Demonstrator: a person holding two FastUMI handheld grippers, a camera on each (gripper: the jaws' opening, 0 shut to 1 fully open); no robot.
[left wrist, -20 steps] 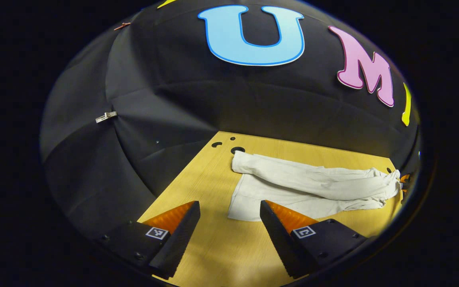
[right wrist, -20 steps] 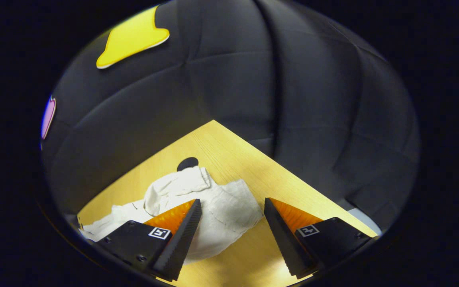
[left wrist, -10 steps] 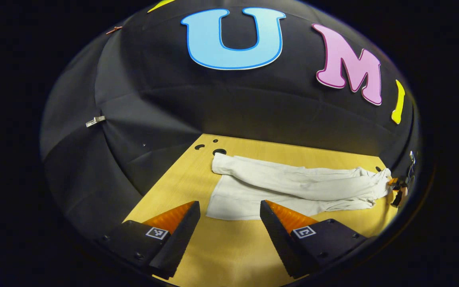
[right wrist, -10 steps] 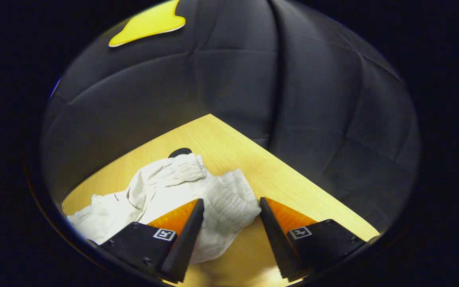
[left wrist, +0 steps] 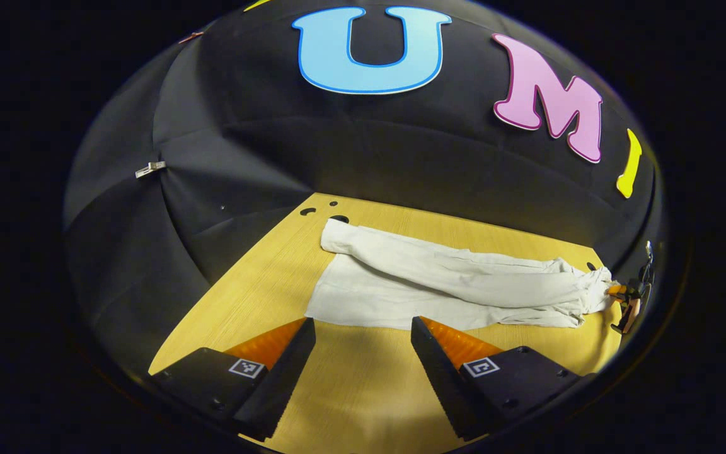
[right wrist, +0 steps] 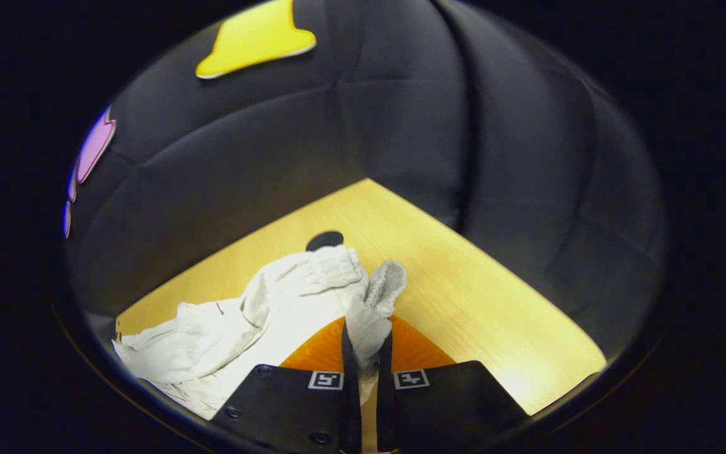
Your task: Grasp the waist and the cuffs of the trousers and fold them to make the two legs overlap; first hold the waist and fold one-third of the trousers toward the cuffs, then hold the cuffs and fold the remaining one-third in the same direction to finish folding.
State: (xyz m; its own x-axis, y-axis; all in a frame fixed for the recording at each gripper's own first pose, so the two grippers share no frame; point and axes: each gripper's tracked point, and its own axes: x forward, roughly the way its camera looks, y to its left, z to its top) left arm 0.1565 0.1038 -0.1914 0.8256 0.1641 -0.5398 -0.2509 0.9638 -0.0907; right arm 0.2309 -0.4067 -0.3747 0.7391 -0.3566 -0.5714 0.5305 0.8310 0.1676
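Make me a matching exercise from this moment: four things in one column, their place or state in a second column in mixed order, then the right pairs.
Things:
1. left gripper
2. right gripper
3. trousers
4. table

Places or states:
A. lying stretched out on the wood, one leg partly over the other
B. open, above bare wood just short of the nearest cuff
C. pale wood, with dark round holes near its far edge
D. shut on the waist of the cloth

Pairs: 1-B, 2-D, 3-A, 4-C
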